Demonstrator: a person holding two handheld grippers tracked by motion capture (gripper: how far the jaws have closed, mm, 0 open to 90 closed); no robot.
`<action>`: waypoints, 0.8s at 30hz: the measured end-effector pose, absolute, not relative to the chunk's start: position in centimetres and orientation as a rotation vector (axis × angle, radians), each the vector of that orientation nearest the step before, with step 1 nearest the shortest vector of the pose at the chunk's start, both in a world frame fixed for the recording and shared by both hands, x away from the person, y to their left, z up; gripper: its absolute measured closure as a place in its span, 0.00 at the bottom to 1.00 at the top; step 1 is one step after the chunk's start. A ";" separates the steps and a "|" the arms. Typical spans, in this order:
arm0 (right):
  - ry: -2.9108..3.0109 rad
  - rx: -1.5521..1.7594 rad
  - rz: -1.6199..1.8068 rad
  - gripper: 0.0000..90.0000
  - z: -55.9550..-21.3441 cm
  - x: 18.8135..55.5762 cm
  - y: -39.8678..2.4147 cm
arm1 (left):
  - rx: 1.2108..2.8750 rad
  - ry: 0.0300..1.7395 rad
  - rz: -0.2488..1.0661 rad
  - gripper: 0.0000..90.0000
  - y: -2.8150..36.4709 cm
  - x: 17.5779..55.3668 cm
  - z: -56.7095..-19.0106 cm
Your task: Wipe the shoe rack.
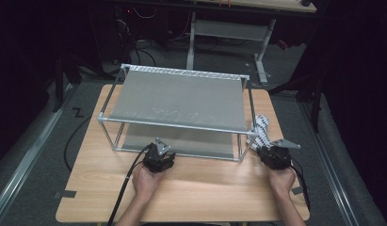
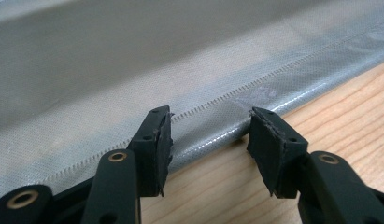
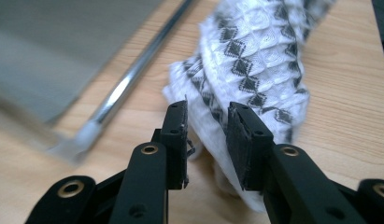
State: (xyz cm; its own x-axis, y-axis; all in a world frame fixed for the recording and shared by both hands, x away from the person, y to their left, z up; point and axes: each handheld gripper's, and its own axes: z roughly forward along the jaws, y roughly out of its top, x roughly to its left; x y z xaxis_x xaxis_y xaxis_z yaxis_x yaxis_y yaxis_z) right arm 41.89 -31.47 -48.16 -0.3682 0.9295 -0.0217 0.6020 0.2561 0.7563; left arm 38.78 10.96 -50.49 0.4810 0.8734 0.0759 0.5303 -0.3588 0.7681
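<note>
Cloth: white with black diamond pattern (image 3: 255, 70), bunched on the table (image 1: 196, 188) at the right end of the rack, just outside its near right leg; seen in the high view (image 1: 262, 129) too.
Right tongs: (image 3: 207, 140) down at the cloth's near edge, a fold of it lying between the 2 pads; the left pad stands a little off the fabric, so no firm clamp yet.
Right hand: (image 1: 281, 179) behind its tongs (image 1: 271, 155) at the table's right edge.
Left tongs: (image 2: 210, 140) apart, nothing between them, hovering over the front hem of the grey fabric sheet (image 2: 133, 70).
Left hand: (image 1: 146, 181) low at the rack's near side.
Rack: metal frame (image 1: 174, 125) with 2 grey fabric levels, mid-table.
</note>
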 end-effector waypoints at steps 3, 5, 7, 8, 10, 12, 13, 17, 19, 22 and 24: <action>2.038 1.428 0.885 0.76 -48.6 43.1 -32.0 | 2.041 1.156 0.638 0.55 10.8 38.9 -50.5; 2.026 1.462 0.872 0.76 -48.9 43.9 -32.4 | 2.040 1.157 0.637 0.55 10.7 39.0 -50.5; 2.014 1.478 0.839 0.76 -49.1 44.6 -32.6 | 2.042 1.156 0.641 0.55 10.6 39.1 -50.5; 2.007 1.477 0.832 0.77 -49.1 44.8 -32.6 | 2.042 1.157 0.643 0.55 10.5 39.1 -50.5; 1.994 1.498 0.816 0.77 -49.0 45.5 -32.7 | 2.040 1.159 0.645 0.55 10.3 39.3 -50.5; 1.976 1.519 0.806 0.77 -49.0 45.9 -32.8 | 2.042 1.160 0.652 0.55 10.2 39.4 -50.5; 1.969 1.526 0.806 0.77 -49.0 46.1 -32.9 | 2.040 1.161 0.648 0.55 10.1 39.5 -50.5; 1.950 1.550 0.810 0.76 -49.1 46.3 -33.1 | 2.039 1.165 0.647 0.55 9.8 40.0 -50.5; 1.944 1.549 0.822 0.72 -49.0 46.2 -33.0 | 2.038 1.172 0.648 0.55 9.6 40.3 -50.5; 1.938 1.533 0.851 0.68 -48.8 45.6 -33.0 | 2.041 1.180 0.648 0.55 9.3 40.6 -50.4; 1.930 1.529 0.890 0.66 -48.6 44.8 -33.0 | 2.038 1.181 0.651 0.55 9.3 40.6 -50.4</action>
